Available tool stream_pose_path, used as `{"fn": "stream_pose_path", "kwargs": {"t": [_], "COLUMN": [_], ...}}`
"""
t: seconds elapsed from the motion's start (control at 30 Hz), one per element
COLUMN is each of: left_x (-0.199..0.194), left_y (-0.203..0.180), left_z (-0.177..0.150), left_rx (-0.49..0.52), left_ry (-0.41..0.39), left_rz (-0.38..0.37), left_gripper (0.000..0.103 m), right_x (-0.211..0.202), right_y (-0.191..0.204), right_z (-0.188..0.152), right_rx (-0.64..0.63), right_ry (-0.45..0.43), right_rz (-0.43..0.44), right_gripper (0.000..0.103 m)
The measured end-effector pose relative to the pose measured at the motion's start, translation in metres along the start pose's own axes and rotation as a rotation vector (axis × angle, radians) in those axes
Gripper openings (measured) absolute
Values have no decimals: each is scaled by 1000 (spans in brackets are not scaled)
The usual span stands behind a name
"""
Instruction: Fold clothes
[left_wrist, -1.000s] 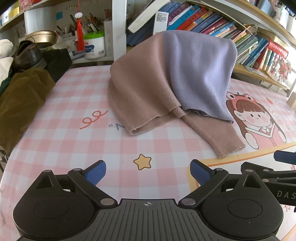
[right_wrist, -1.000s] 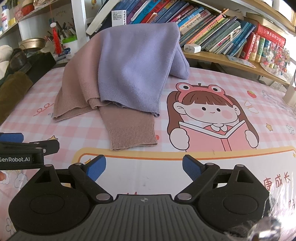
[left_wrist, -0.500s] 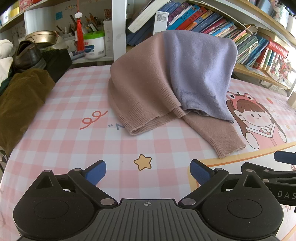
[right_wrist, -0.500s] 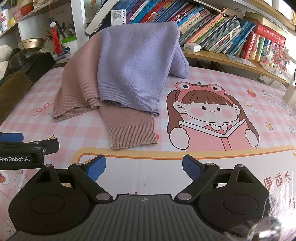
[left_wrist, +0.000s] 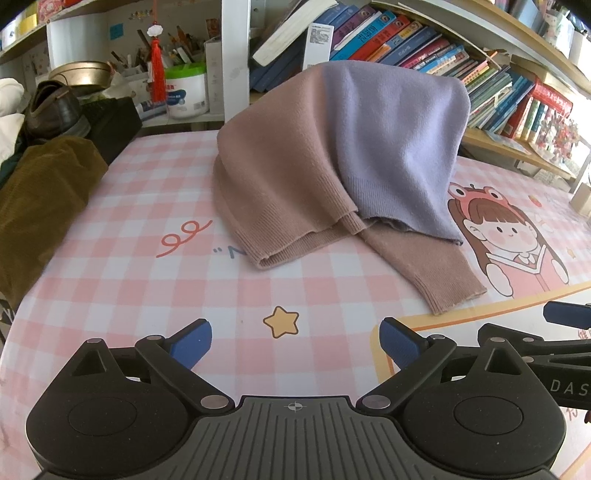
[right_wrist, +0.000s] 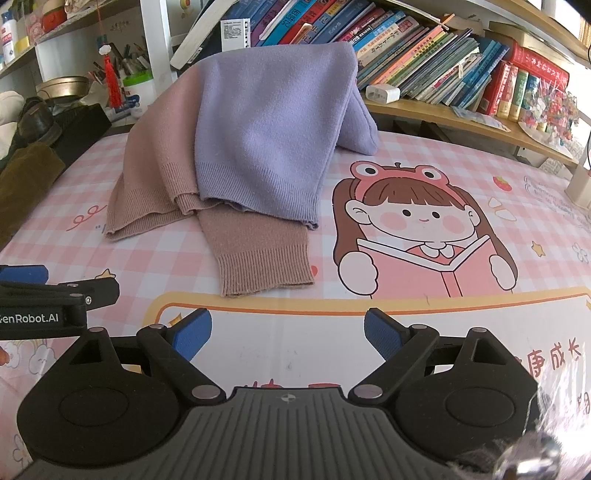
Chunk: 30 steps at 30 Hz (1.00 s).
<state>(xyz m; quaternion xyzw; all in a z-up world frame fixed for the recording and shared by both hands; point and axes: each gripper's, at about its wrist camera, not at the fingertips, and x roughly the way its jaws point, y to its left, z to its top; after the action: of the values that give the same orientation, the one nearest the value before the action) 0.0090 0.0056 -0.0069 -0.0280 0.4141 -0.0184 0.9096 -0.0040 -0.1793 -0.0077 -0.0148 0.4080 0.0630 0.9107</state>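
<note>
A two-colour knit sweater, dusty pink (left_wrist: 280, 177) and lilac (left_wrist: 399, 140), lies heaped on the pink checked tablecloth (left_wrist: 147, 288), its top leaning on the bookshelf. A pink sleeve with ribbed cuff (left_wrist: 443, 280) points toward me. In the right wrist view the lilac part (right_wrist: 266, 129) overlaps the pink sleeve (right_wrist: 258, 254). My left gripper (left_wrist: 295, 343) is open and empty, short of the sweater's hem. My right gripper (right_wrist: 288, 332) is open and empty, just in front of the cuff.
Bookshelves with books (left_wrist: 406, 48) stand behind the sweater. A brown corduroy garment (left_wrist: 40, 199) and a shoe (left_wrist: 51, 110) lie at the table's left edge. A cartoon girl print (right_wrist: 424, 236) is on the cloth to the right. The other gripper shows at each view's side (left_wrist: 535, 343).
</note>
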Motion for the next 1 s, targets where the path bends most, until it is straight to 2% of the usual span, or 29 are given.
{"fn": "stream_pose_path", "kwargs": {"t": [0.4, 0.73, 1.0], "left_x": [-3, -12, -20], "left_y": [-4, -14, -59], "left_z": [-1, -7, -7], "left_rx": [-37, -119, -106], "left_ry": [-13, -29, -29], "left_rz": [-13, 65, 117], "left_gripper": [99, 99, 99], "right_x": [-4, 1, -2], "right_y": [-10, -36, -77], "right_z": [2, 10, 10], "right_rx": [5, 7, 13], "right_ry": [8, 10, 1], "right_rz": [15, 98, 189], "right_gripper": [90, 90, 90]}}
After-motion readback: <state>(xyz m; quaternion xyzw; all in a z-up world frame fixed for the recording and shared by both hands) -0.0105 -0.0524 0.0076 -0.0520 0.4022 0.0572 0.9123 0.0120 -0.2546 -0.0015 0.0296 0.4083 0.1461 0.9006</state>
